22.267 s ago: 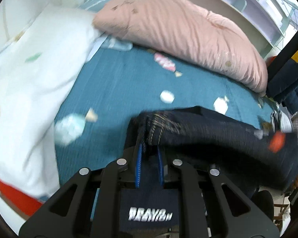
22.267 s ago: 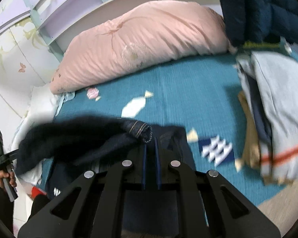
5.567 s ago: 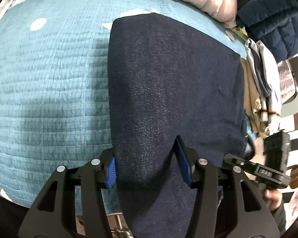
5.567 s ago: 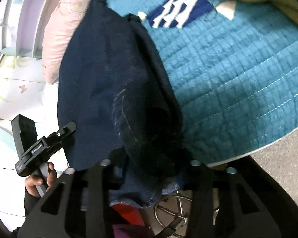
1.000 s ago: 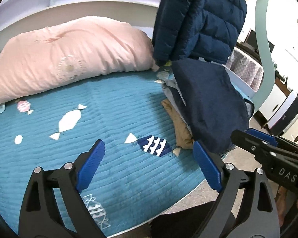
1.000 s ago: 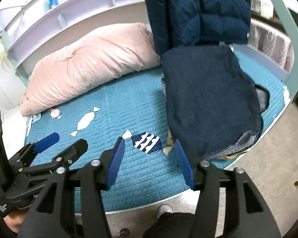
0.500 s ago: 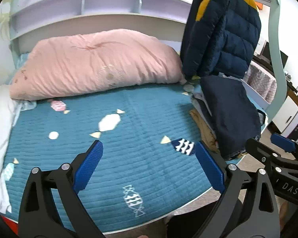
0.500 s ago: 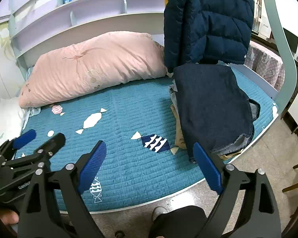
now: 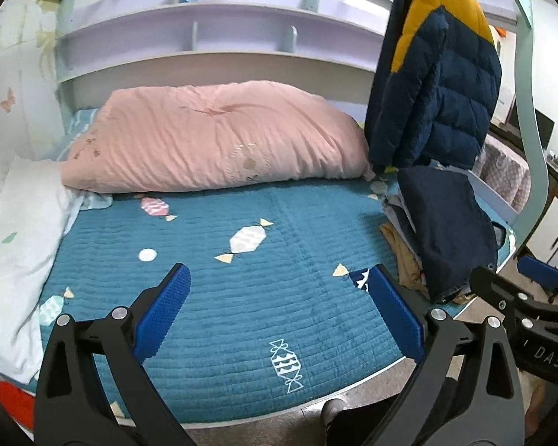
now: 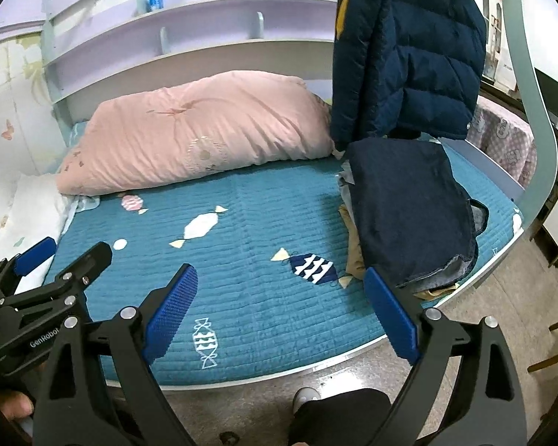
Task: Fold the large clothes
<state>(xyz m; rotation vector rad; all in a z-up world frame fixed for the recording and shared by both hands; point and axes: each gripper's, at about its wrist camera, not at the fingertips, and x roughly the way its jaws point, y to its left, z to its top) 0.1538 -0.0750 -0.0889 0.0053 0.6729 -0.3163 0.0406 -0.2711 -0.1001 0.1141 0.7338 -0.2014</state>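
Folded jeans (image 10: 409,208) lie atop the clothes pile (image 10: 353,245) right of the pink pillow (image 10: 197,133). Left gripper (image 9: 279,308) and right gripper (image 10: 279,304) gape apart, empty. Denim likely heavy, stiffish; best grasped at thick folded edges.

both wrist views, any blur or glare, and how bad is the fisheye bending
Left wrist view: sharp, no motion blur, even soft light; the shelves bow strongly and the corners go black. Right wrist view: equally sharp; a faint sheen on the floor, the bed edge curves hard, and the folded jeans stay crisp.
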